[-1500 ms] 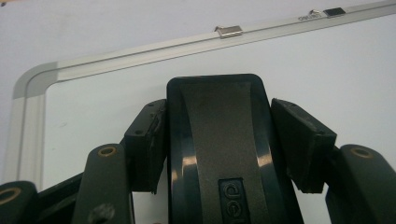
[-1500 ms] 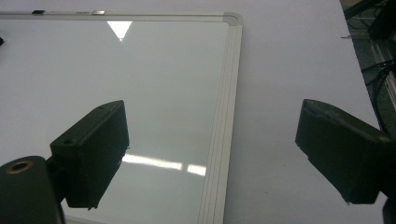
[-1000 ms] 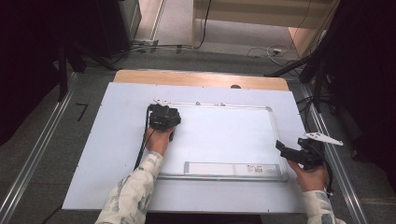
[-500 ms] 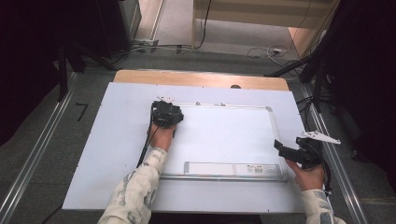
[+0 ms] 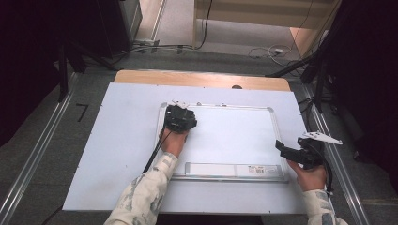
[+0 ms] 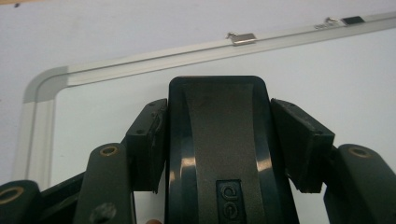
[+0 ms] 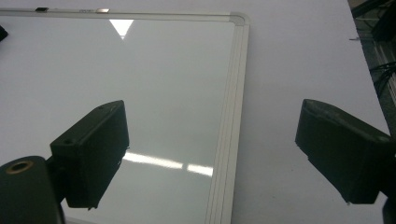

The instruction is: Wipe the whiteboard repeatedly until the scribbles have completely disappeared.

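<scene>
Now your eraser [image 6: 219, 154], clamped in your left claw [image 5: 180, 118], sits on the whiteboard [image 5: 234, 136] near its far-left corner, long axis aimed at the board's far rail. Your right claw [image 5: 287, 149] hangs spread and empty across the board's right rail. Judging from here, that board could slide on the counter [image 5: 122, 140] if you scrub hard with nothing pinning it. Tilt the eraser and its pad edge could lift off the surface.

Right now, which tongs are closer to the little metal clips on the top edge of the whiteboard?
Left. The left tongs, gripping a black eraser, sit just below the clips. The right tongs hover open over the whiteboard's right edge, far from them.
</scene>
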### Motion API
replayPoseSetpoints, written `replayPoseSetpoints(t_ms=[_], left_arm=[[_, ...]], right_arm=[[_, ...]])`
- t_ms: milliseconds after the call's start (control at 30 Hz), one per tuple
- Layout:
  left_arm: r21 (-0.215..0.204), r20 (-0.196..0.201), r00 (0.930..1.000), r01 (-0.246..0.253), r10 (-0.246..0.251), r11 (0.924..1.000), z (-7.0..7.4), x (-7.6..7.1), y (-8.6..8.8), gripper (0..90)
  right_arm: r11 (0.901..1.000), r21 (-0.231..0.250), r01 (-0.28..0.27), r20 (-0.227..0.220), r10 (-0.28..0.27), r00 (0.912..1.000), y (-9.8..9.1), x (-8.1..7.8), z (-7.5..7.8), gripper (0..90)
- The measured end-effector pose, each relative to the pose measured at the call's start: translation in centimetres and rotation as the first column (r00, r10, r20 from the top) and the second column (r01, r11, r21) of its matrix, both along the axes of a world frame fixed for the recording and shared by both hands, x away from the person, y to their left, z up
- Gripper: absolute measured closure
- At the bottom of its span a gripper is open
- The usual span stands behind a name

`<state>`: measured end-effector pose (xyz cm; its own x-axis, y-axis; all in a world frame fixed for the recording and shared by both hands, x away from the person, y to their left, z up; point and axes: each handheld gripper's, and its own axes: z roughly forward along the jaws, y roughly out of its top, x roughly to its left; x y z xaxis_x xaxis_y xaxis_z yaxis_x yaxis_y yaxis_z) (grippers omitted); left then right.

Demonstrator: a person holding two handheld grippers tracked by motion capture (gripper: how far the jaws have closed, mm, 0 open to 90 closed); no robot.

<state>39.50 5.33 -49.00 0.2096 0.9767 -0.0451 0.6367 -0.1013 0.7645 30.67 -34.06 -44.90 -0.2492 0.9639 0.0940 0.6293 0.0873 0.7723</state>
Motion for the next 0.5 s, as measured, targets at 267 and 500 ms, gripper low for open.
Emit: replayPoseSetpoints(t_ms=[267, 500], left_arm=[[0.005, -0.001, 0.9994, 0.035, -0.035, 0.9994, 0.0, -1.5, 0.3, 41.2], [-0.005, -0.006, 0.9996, 0.029, -0.029, 0.9996, -0.1, -2.7, 1.7, 41.1]], right_arm=[[1.0, -0.001, 0.004, -0.002, -0.004, 1.0, -0.1, 0.0, -0.1, 8.5], [1.0, -0.002, 0.006, -0.001, -0.006, 1.0, -0.1, -0.2, 0.0, 8.5]])
